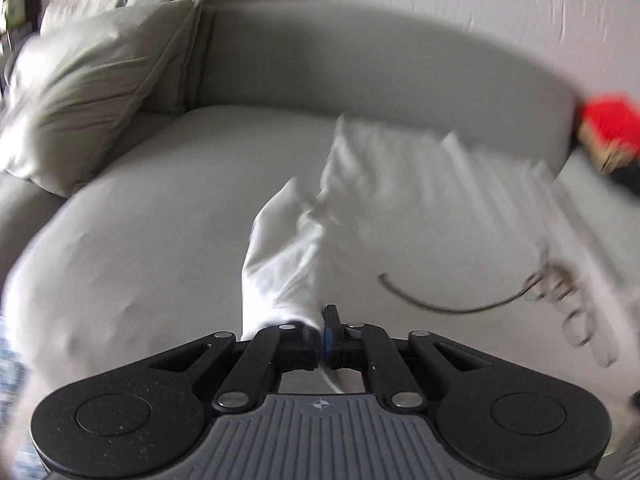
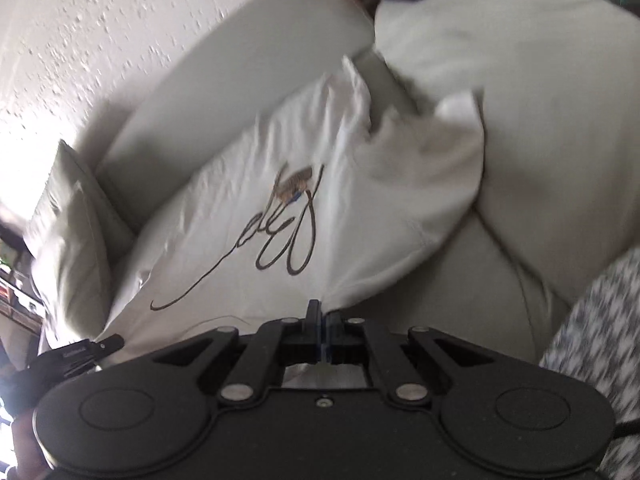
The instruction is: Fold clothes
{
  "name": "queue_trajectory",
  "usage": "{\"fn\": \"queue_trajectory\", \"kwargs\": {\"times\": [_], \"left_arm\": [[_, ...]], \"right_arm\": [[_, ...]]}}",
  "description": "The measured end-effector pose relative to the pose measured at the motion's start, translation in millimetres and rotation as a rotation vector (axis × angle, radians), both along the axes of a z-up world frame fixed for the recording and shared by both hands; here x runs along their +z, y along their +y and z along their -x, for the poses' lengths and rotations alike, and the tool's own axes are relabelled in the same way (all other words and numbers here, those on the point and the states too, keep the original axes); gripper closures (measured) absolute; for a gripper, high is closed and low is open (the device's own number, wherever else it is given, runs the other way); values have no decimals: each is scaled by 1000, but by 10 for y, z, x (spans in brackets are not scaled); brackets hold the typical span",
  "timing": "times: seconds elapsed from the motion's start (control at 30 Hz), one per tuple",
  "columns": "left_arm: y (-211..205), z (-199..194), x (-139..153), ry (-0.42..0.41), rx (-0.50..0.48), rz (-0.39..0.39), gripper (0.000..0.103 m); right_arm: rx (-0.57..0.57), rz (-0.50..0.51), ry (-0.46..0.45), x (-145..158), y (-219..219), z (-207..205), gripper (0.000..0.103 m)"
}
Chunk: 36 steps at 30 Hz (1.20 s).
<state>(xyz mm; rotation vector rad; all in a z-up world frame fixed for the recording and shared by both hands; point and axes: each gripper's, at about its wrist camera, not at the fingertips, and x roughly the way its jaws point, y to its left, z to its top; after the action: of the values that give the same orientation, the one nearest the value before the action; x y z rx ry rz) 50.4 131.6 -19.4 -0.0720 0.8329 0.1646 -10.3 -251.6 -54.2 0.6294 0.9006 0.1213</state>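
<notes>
While spread on sofa (image 1: 140, 240): white T-shirt (image 2: 248, 216) unfolded, folding barely begun
left claw (image 1: 322, 334): clamped on shirt edge
right claw (image 2: 322, 334): clamped on shirt hem

A pale grey sofa (image 1: 168, 208) with a curved backrest carries everything. Two grey cushions (image 1: 88, 92) lean in its left corner against the backrest. A white T-shirt (image 2: 280, 184) with a dark cursive print is spread across the seat, blurred at its far edge. A red, tan and black heap (image 1: 612, 136) sits on the far right end.
</notes>
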Motion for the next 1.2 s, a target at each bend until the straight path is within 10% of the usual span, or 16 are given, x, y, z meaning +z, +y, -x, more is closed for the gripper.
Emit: {"fn": "queue_trajectory", "kwargs": {"times": [0.17, 0.4, 1.2], "left_arm": [[-127, 263, 62, 75, -3, -132, 91], [-465, 442, 165, 75, -91, -110, 70], [-988, 253, -250, 113, -187, -93, 70]], "right_arm": [[84, 83, 34, 94, 50, 58, 95], [127, 203, -23, 317, 118, 295, 63], [337, 420, -81, 62, 791, -168, 85]]}}
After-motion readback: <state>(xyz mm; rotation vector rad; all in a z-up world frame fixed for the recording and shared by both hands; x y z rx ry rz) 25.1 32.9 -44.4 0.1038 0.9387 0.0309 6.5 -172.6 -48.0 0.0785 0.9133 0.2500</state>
